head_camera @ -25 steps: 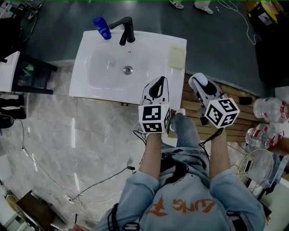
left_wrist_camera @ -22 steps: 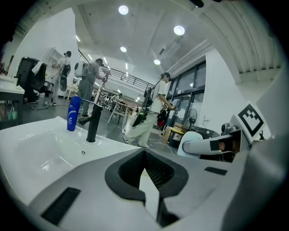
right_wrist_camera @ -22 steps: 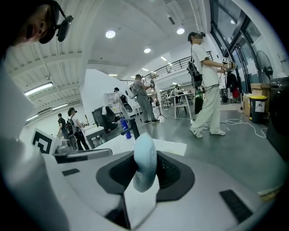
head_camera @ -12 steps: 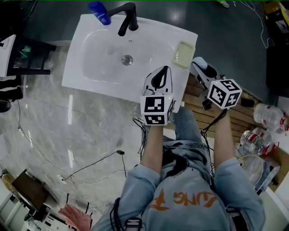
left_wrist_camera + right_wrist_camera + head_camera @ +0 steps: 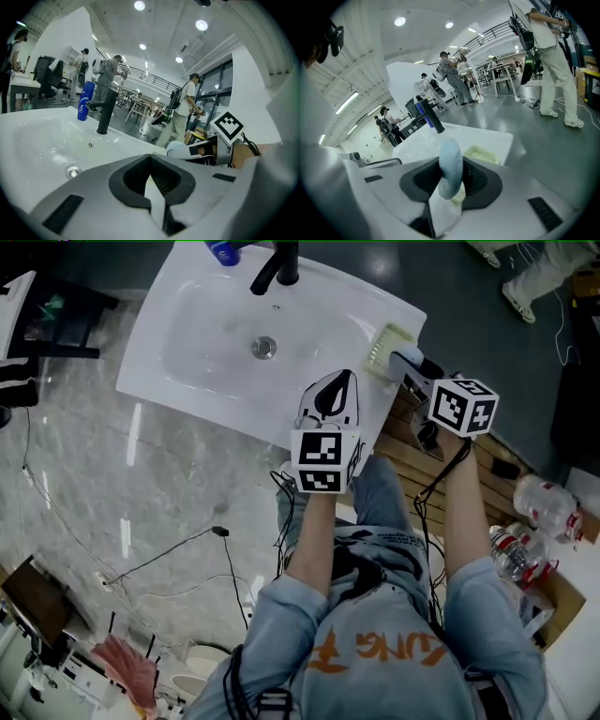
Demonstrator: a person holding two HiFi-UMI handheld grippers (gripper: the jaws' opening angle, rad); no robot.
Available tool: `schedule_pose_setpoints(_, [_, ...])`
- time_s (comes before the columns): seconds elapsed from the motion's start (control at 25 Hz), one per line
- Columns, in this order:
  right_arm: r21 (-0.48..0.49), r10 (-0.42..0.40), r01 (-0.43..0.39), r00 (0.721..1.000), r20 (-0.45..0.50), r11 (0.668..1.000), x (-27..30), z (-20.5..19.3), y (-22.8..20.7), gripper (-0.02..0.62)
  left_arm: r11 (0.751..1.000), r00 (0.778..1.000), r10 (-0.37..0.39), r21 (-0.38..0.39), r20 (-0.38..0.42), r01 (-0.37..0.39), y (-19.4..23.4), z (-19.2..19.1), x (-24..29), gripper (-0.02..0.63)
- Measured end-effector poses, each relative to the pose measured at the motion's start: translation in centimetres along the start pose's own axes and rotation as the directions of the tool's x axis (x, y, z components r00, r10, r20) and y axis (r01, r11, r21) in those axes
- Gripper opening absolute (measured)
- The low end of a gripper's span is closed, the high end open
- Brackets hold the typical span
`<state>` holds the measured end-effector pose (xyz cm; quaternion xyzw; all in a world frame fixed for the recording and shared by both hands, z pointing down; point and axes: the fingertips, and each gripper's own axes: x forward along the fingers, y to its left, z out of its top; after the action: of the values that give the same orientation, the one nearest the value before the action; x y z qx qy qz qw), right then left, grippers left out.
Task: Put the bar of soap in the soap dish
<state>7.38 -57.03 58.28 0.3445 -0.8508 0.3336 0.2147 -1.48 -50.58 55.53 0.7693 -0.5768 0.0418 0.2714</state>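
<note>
Pale marble floor (image 5: 141, 474) underneath, giving way to darker floor beyond a white sink (image 5: 187, 381) with a black tap (image 5: 277, 263), a blue bottle (image 5: 223, 251) and a drain (image 5: 263, 348). Pale green soap dish (image 5: 389, 346) on the sink's far right corner, apparently with nothing in it.

Nearer the sink than a second ago. Right gripper (image 5: 405, 362) brought across from over the wooden slats (image 5: 422, 456) to just beside the dish's near edge. Left gripper (image 5: 336, 388) now over the sink's front rim rather than in front of it. Carry nearly done, by the look of it, with only the last reach over the dish and the release left.

Right jaws partly closed and clamped on the bar of soap (image 5: 451, 166), pads against its broad faces. Left jaws pressed together, nothing between them.

Soap pale blue and standing on edge in the grip. Long axis roughly upright in the right gripper view, leaning slightly. Rounded upper end clear above the pads, pointing up and forward toward the dish, with the narrow edge toward the camera. Probably needs tipping flat to lie in the dish.
</note>
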Motion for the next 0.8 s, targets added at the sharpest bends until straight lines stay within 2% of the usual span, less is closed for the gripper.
schedule_pose_setpoints(0.28, [0.039,0.033,-0.029,0.994,-0.108,0.999,2.5,-1.5,-1.1,0.137,0.999,0.999,0.032,0.001,0.005,-0.032,0.4,-0.2,-0.1,0.021])
schedule_pose_setpoints(0.44, [0.064,0.029,-0.02,0.99,-0.135,0.998,3.1,-2.0,-1.8,0.138,0.999,0.999,0.051,0.01,0.007,-0.051,1.1,0.1,-0.5,0.021])
schedule_pose_setpoints(0.6, [-0.018,-0.037,0.035,0.991,-0.127,0.999,3.0,-1.8,-2.1,0.179,0.999,0.999,0.049,0.016,0.012,-0.049,1.1,0.6,-1.5,0.021])
schedule_pose_setpoints(0.72, [-0.059,-0.117,0.111,0.987,-0.107,0.992,2.6,-1.6,-2.9,0.219,0.999,0.999,0.034,0.034,0.016,-0.035,0.9,1.1,-2.4,0.021])
schedule_pose_setpoints(0.8, [-0.06,-0.175,0.171,0.982,-0.066,0.983,1.9,-1.1,-3.4,0.224,0.998,0.999,0.028,0.048,0.022,-0.029,1.0,1.7,-3.3,0.021])
